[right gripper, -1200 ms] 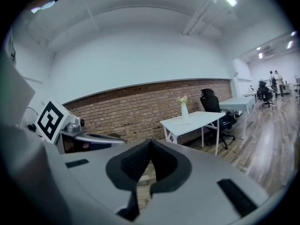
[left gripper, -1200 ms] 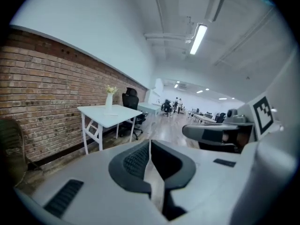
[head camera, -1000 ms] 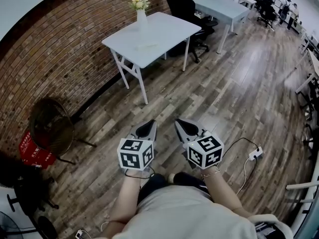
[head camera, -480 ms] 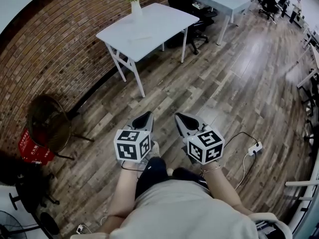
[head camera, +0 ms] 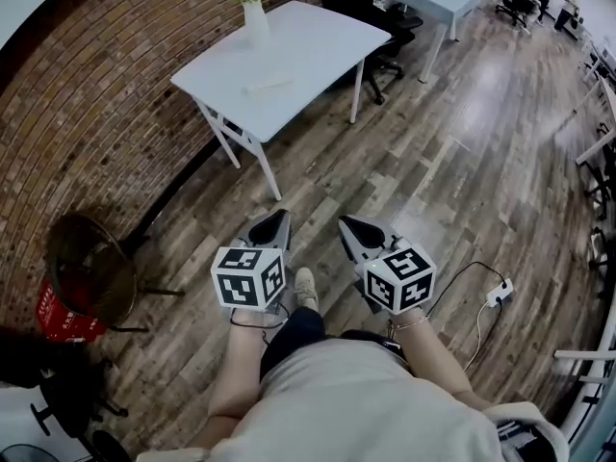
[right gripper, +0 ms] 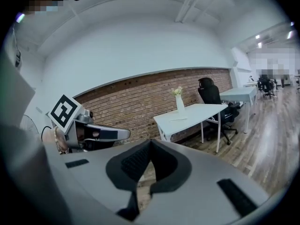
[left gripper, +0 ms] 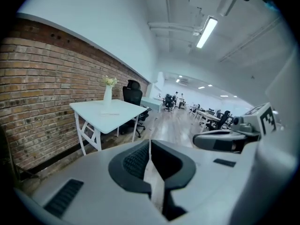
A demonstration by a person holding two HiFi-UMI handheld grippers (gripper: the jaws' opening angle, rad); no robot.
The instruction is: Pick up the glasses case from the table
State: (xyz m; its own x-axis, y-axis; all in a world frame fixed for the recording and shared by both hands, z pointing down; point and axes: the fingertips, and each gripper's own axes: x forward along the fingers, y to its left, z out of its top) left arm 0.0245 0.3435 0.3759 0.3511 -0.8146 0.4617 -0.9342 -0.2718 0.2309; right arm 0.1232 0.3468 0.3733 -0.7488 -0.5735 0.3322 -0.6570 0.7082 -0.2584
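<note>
Currently: left gripper (left gripper: 149, 143) jaws pressed together, nothing between | right gripper (right gripper: 150, 143) jaws together too, empty | both held side by side above the wooden floor (head camera: 433, 162), well apart from the white table (head camera: 332, 51) | glasses case (head camera: 268, 86), a slim pale shape, lies on the tabletop near the flower vase (head camera: 255, 17).
</note>
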